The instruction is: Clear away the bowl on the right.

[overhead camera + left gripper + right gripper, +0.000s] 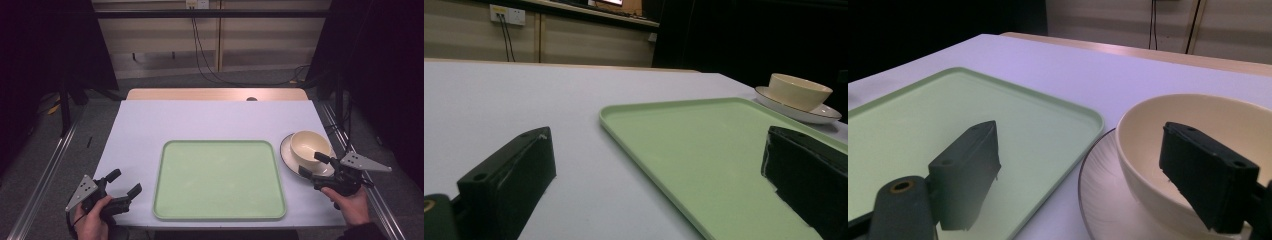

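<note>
Tray (219,180), pale green and rectangular with rounded corners, lies flat at the middle of the lavender-white table (210,120), its inside bare. Just beside its right edge stands a white plate (289,159), and a cream bowl (309,145) sits upright on that plate. The right gripper (314,165), held in the person's right hand (352,202), hovers at the near side of the plate with its jaws spread wide; in the right gripper view one jaw stands over the tray's corner (1063,130) and the other before the bowl's wall (1148,165), gripping nothing. The left gripper (125,182), in the left hand (92,222), sits near the table's front left corner, just beside the tray's left edge, jaws wide apart and empty.
</note>
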